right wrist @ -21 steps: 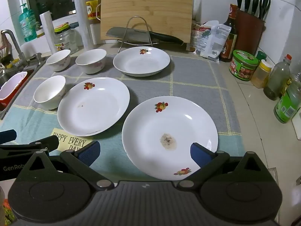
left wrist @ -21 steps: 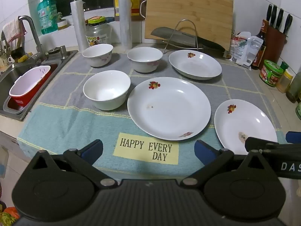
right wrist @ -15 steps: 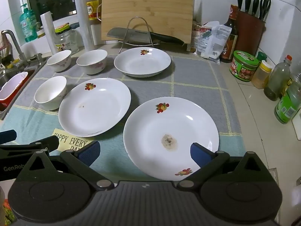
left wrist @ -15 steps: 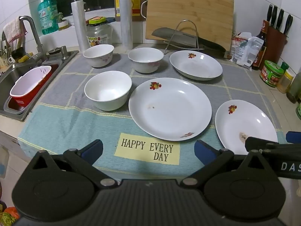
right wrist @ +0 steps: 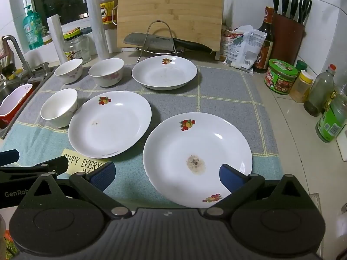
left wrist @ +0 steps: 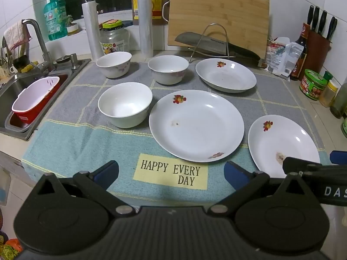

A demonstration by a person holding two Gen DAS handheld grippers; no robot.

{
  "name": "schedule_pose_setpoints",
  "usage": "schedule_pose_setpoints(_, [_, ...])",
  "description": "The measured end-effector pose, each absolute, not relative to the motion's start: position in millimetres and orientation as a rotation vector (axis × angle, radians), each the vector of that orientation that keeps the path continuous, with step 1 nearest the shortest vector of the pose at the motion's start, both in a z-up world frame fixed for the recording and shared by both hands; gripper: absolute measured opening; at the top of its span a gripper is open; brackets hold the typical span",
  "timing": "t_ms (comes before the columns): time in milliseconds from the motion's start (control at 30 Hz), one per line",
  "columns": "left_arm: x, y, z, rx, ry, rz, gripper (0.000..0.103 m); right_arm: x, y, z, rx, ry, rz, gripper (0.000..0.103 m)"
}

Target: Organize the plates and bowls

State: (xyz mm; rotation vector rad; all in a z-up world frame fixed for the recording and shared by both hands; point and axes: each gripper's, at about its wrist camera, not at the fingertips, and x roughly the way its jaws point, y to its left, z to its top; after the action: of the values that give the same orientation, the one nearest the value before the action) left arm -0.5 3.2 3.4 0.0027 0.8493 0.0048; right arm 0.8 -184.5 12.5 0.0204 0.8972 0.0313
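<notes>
**Both grippers spread and empty over the dish mat**

My left gripper [left wrist: 171,172] hangs with its jaws wide apart over the "HAPPY EVERY DAY" label [left wrist: 171,171], holding nothing; my right gripper [right wrist: 167,173] is equally spread, the stained plate [right wrist: 197,160] just beyond its pads. From that label, the middle plate [left wrist: 196,125] lies just behind, the plain bowl [left wrist: 125,104] behind-left, two flowered bowls and the far plate [left wrist: 225,78] further back.

Risks, as I judge them: glazed rims may slip from the pads, and lifting a plate could snag the cloth mat [left wrist: 71,145] and nudge its neighbours.

Only the right view shows the tabletop bottles [right wrist: 331,121]; only the left shows the sink basin [left wrist: 34,101] fully.
</notes>
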Motion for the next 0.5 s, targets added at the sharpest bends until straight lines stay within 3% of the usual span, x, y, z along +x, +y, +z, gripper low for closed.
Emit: schedule_pose_setpoints(500, [-0.2,3.7,3.3,0.002,0.851,0.002,0.102,0.5,-184.1,15.3,0.022,0.896,0.030,0.103])
